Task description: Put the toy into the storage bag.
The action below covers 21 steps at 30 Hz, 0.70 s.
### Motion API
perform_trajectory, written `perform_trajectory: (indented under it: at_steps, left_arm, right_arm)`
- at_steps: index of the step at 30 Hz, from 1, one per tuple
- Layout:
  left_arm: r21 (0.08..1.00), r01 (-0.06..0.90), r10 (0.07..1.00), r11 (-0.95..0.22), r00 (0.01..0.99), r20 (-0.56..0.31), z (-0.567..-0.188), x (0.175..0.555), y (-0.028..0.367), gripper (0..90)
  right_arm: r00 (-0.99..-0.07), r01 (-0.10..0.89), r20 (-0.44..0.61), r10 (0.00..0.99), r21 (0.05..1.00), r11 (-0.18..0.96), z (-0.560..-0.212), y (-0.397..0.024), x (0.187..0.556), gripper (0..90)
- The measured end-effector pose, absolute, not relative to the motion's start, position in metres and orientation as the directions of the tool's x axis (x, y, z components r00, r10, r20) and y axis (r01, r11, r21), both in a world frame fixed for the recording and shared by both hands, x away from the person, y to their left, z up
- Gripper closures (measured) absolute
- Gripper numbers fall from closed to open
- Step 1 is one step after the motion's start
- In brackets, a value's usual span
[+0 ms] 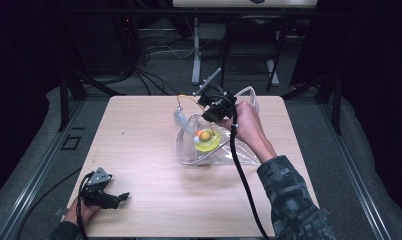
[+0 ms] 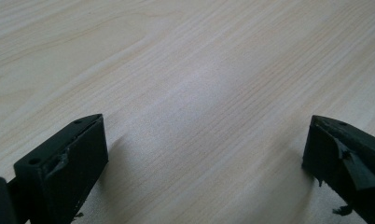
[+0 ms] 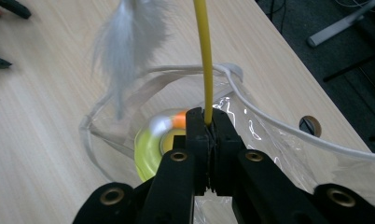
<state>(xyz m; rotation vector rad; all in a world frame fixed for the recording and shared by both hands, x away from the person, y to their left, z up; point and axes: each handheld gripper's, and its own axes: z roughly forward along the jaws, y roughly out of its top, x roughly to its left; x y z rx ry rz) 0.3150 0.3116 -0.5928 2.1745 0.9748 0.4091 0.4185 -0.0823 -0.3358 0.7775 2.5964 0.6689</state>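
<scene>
A thin yellow wand (image 3: pixel 205 56) with a white feather (image 3: pixel 125 42) is clamped in the right gripper (image 3: pixel 208 122) above a clear plastic bag (image 1: pixel 216 152) near the tabletop's (image 1: pixel 139 150) far edge. The left gripper (image 1: pixel 120 198) is held apart, empty, at the near left corner.

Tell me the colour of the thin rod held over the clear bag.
Yellow rod; the right gripper view shows it best.

No readable text, labels, brands, numbers or signs on anything in view.
</scene>
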Motion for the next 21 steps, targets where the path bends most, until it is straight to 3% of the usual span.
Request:
perform_trajectory:
  at_steps: [21]
  left_arm:
    - [0.715,0.524,0.747,-0.462,0.665,-0.004,-0.593,0.315,0.311,0.0]
  right_arm:
    - [-0.763,0.465,-0.245,0.598,0.433,0.772,-0.381,-0.083,0.434,88.1]
